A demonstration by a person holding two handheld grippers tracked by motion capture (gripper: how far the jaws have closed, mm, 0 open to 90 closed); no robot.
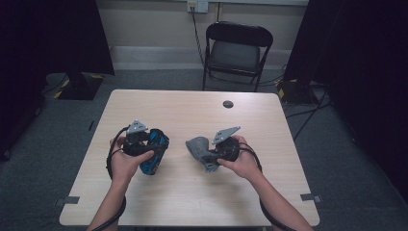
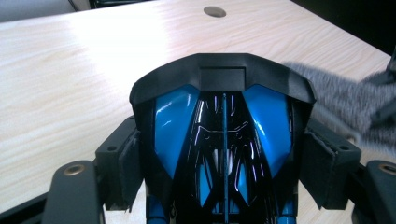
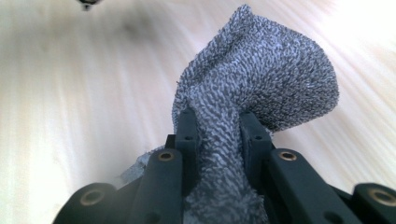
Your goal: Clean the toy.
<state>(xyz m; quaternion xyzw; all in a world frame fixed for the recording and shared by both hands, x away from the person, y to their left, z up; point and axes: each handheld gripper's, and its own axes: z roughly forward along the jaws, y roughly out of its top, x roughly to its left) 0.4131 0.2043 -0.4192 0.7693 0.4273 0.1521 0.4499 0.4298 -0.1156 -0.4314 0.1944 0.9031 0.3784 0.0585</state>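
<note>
Left gripper point(image 1: 153, 153): it is held in the person's left hand point(image 1: 126, 161) above the left half of the tabletop point(image 1: 192, 202). Its jaws are spread wide and are clamped on the two sides of a blue and black object point(image 1: 155, 155).
Blue and black object: in the left gripper view the glossy blue and black shell point(image 2: 223, 140), capped by a matt black curved piece, is seen wedged between the two pads, which are pressed against its flanks. What kind of object it is cannot be told. In the high view it is seen just above or at the tabletop; contact with the wood cannot be judged.
Right gripper point(image 1: 211, 155): it is held in the person's right hand point(image 1: 244, 163) over the middle of the tabletop. The jaws are drawn almost together and are pinched on a grey cloth point(image 1: 199, 151).
Grey cloth: in the right gripper view a narrow fold of the knitted grey fabric point(image 3: 261, 84) is seen squeezed between the pads, with the rest bunched up beyond the fingertips. In the left gripper view its edge point(image 2: 355, 102) is seen near the blue and black object, apart from it.
Tabletop: pale wood, with a round dark hole point(image 1: 228, 104) near its far edge.
Background: a black folding chair point(image 1: 235, 50) is stood behind the table.
</note>
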